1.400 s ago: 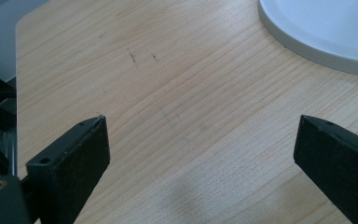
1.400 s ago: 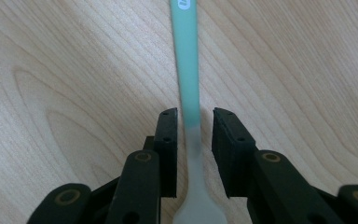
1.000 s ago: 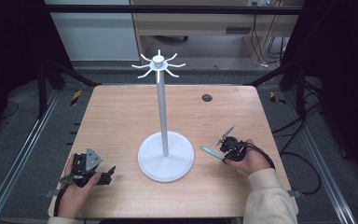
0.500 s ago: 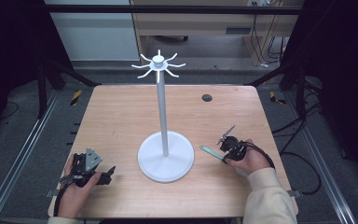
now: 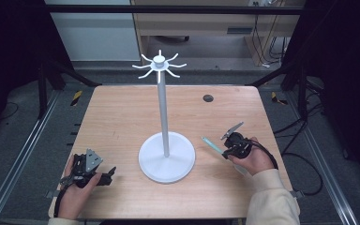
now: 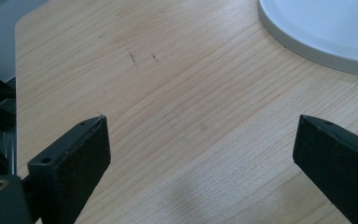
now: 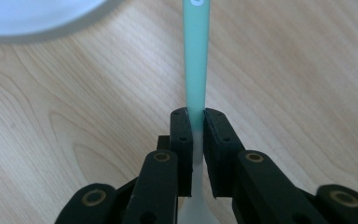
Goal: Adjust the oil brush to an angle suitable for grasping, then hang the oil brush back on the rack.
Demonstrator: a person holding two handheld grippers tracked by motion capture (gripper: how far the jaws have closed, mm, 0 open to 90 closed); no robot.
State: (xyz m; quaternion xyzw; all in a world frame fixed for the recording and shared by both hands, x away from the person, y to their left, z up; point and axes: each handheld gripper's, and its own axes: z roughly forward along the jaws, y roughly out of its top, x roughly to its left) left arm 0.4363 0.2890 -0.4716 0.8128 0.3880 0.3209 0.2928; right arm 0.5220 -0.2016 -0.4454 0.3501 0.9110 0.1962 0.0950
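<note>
The right gripper (image 7: 193,122) has its fingers (image 7: 181,140) clamped on a teal utensil (image 7: 196,60), pinching the handle from both sides, having just closed the last bit onto it. In the right gripper view the handle runs straight ahead out of the grip, its long axis in line with the fingers, and there's a small hole at its far end; the pale wider end trails back under the gripper. From the high view the utensil (image 5: 212,144) sticks out of the right gripper (image 5: 227,153) toward the stand (image 5: 163,112), low over the bench (image 5: 122,117) and just beside the stand's round base (image 5: 167,157). The hooks (image 5: 159,65) sit at the top of the pole, well above the tip, so it looks like a lift and a tilt are needed to bring that hole to a hook. The left gripper (image 5: 104,176) rests at the near left edge, fingers (image 6: 74,154) wide apart over bare wood, holding nothing, farther from the action.
</note>
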